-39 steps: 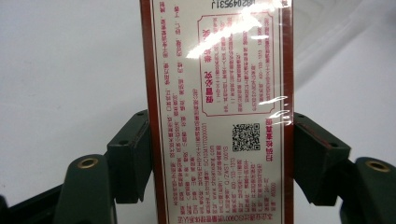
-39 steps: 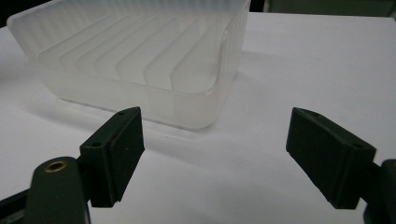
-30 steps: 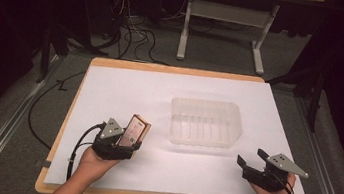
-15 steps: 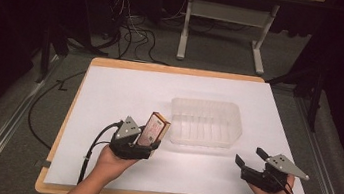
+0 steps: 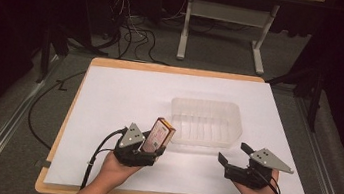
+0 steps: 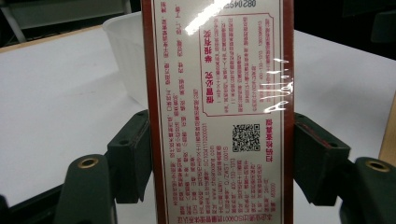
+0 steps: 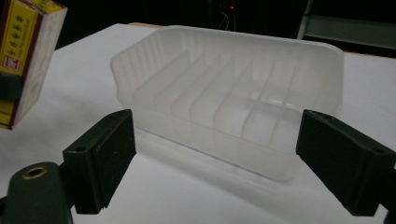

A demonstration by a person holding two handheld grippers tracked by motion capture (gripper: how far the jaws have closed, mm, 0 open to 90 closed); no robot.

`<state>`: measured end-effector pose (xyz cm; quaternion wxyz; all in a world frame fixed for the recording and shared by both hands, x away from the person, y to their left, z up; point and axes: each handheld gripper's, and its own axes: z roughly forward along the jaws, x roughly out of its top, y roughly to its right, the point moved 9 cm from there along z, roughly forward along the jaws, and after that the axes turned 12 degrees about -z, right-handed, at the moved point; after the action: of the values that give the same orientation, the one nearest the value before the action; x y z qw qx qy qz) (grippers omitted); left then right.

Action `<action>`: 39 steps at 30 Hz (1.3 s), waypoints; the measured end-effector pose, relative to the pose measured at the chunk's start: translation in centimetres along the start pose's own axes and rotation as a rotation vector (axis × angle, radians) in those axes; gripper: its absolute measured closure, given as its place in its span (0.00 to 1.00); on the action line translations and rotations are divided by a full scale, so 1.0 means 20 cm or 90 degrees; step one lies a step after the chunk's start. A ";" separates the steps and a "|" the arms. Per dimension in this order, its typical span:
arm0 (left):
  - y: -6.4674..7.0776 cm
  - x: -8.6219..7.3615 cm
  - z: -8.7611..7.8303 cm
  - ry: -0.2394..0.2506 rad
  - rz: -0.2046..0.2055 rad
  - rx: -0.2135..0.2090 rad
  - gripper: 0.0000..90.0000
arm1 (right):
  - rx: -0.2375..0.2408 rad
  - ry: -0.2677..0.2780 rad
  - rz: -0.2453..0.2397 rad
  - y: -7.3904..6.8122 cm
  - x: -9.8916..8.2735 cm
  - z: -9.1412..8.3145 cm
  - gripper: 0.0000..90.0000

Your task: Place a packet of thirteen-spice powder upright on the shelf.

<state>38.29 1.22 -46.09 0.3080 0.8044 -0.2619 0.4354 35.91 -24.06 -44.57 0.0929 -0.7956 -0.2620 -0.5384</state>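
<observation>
Boxed in red print, the carton (image 5: 157, 135) sits clamped between the left gripper (image 5: 145, 150) pads, raised off the white sheet (image 5: 109, 99) just beside the clear tray (image 5: 205, 122). The right gripper (image 5: 235, 158), jaws just widened with nothing between them, faces the tray's near wall. Best carry the carton over the rim, lower it upright into a slot, then release.
</observation>
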 end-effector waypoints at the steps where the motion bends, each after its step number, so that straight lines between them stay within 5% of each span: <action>1: 0.01 0.01 0.00 0.005 0.001 -0.002 0.35 | 0.005 0.000 0.001 -0.01 0.02 0.01 0.13; 16: 0.04 0.00 0.01 0.012 0.009 0.006 0.35 | 0.026 0.018 0.006 -0.06 0.22 0.14 0.13; 20: 0.05 0.00 0.02 0.014 0.011 0.010 0.35 | 0.036 0.037 0.031 -0.08 0.19 0.15 0.14; 26: 0.11 -0.02 0.05 0.012 0.023 0.007 0.35 | 0.048 0.026 0.026 -0.11 0.15 0.12 0.14; 39: 0.20 -0.07 0.13 -0.003 0.043 0.003 0.35 | 0.105 0.055 0.037 -0.23 0.21 0.08 0.15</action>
<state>36.32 -3.12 -47.37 0.2905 0.7967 -0.2886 0.4445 36.03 -18.09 -42.14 0.1845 -0.7685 -0.2780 -0.5459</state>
